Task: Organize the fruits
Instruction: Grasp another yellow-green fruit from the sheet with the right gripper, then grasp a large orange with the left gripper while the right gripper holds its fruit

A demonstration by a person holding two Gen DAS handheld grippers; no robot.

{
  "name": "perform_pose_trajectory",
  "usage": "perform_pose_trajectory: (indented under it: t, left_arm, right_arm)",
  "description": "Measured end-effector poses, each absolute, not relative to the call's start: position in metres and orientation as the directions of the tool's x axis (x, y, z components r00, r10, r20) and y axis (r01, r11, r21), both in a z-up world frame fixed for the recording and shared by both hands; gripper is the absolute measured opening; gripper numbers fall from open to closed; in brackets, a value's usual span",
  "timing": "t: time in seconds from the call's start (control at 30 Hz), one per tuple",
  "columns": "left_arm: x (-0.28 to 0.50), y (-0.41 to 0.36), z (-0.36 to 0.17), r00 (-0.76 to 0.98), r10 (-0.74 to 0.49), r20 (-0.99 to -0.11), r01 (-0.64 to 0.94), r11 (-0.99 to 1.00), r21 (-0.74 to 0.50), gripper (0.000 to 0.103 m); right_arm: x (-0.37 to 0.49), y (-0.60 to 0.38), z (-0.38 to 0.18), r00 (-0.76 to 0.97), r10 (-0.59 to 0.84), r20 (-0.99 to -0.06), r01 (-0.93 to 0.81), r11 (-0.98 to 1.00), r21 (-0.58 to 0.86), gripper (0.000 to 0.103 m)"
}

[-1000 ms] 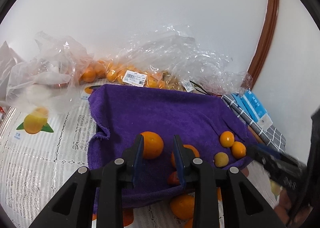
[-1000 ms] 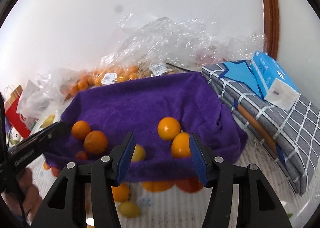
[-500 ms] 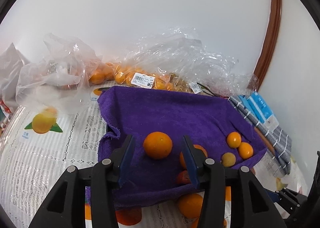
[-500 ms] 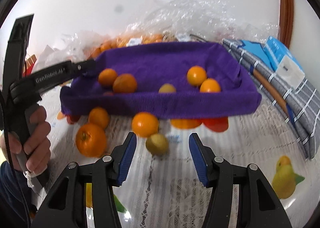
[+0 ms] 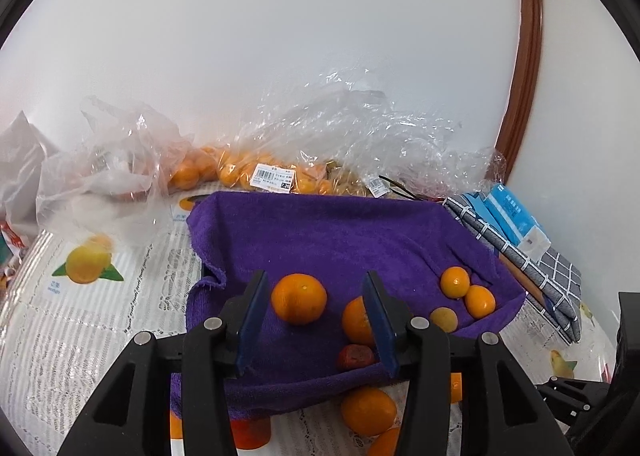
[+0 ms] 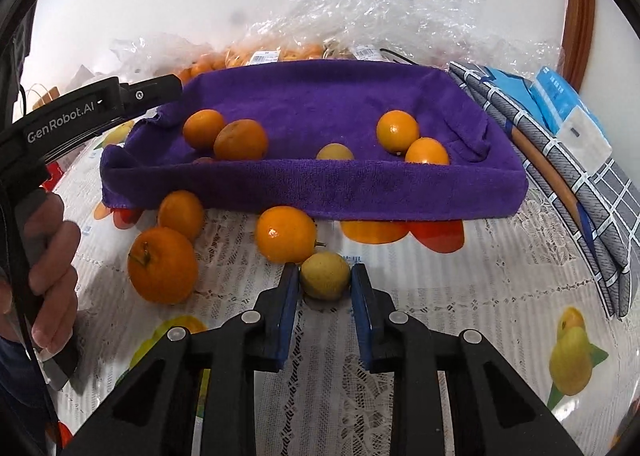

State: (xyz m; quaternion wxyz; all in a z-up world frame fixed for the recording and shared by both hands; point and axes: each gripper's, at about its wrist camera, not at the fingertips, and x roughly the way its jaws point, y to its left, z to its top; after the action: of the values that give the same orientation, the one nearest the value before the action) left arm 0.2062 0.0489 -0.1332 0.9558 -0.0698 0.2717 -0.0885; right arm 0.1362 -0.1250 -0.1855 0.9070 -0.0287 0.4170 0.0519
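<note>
Purple towel-lined tray (image 6: 312, 191) holding oranges (image 6: 240, 139). Only the right view shows the right tool (image 6: 325, 280), just closed, gripping a yellow fruit (image 6: 325, 280) on the tabletop (image 6: 460, 296). Left tool (image 5: 314, 318) open, empty.

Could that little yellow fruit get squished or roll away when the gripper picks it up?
Maybe. The right gripper pinches the small yellow-green fruit only near its fingertips, so it might pop out when lifted. An orange touches it and could get nudged and roll. The purple-towel-lined tray has a raised edge, so a low lift might bump it.
</note>
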Motion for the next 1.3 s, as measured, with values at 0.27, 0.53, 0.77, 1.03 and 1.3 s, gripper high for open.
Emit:
perform_pose_trajectory:
  t: [0.27, 0.53, 0.77, 1.03, 1.3]
  left_arm:
    - [0.205, 0.055, -0.127, 0.833, -0.256, -0.49, 0.149, 0.958, -0.246, 0.046]
    - [0.207, 0.054, -0.13, 0.806, -0.296, -0.513, 0.175, 0.946, -0.272, 0.045]
    - [0.207, 0.048, -0.135, 0.792, -0.305, -0.529, 0.19, 0.946, -0.261, 0.045]
    - [0.181, 0.058, -0.132, 0.772, -0.296, -0.562, 0.185, 0.951, -0.247, 0.045]
    - [0.148, 0.069, -0.153, 0.704, -0.372, -0.605, 0.196, 0.921, -0.337, 0.045]
  right_arm:
    - [0.131, -0.134, -0.18, 0.674, 0.097, -0.732, -0.106, 0.994, 0.034, 0.026]
    - [0.127, -0.145, -0.175, 0.691, 0.102, -0.716, -0.075, 0.995, 0.069, 0.026]
    - [0.12, -0.166, -0.171, 0.711, 0.054, -0.701, -0.05, 0.998, 0.025, 0.026]
    - [0.111, -0.199, -0.164, 0.741, 0.003, -0.671, 0.007, 1.0, 0.012, 0.026]
    - [0.109, -0.211, -0.165, 0.734, 0.052, -0.677, 0.005, 0.997, 0.082, 0.026]
